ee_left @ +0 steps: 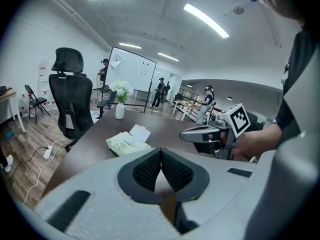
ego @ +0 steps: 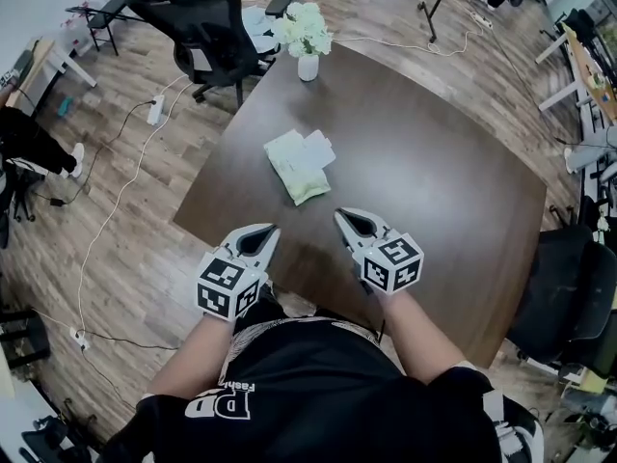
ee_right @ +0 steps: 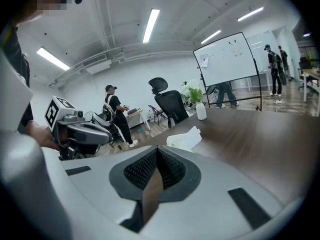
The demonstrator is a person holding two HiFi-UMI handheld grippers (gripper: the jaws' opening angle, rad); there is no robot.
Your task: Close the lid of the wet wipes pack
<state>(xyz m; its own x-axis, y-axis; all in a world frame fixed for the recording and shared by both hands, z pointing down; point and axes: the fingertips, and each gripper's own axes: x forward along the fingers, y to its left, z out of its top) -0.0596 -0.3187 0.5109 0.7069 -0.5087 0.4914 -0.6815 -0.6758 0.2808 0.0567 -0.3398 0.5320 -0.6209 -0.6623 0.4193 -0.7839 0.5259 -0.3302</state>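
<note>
A pale green wet wipes pack [ego: 297,168] lies on the dark wooden table [ego: 453,210], its white lid [ego: 317,149] flipped open toward the far right. The same pack [ee_left: 125,144] shows in the left gripper view with the lid [ee_left: 139,133] standing open, and the pack [ee_right: 183,139] also appears in the right gripper view. My left gripper [ego: 269,230] hovers near the table's front edge, shut and empty. My right gripper [ego: 339,215] is beside it, just short of the pack, also shut with nothing held.
A white vase of flowers [ego: 305,37] stands at the table's far edge. Black office chairs [ego: 207,27] sit beyond the far left corner, another chair [ego: 569,297] at the right. Cables [ego: 116,201] run over the wooden floor. People stand by a whiteboard [ee_left: 131,71] in the background.
</note>
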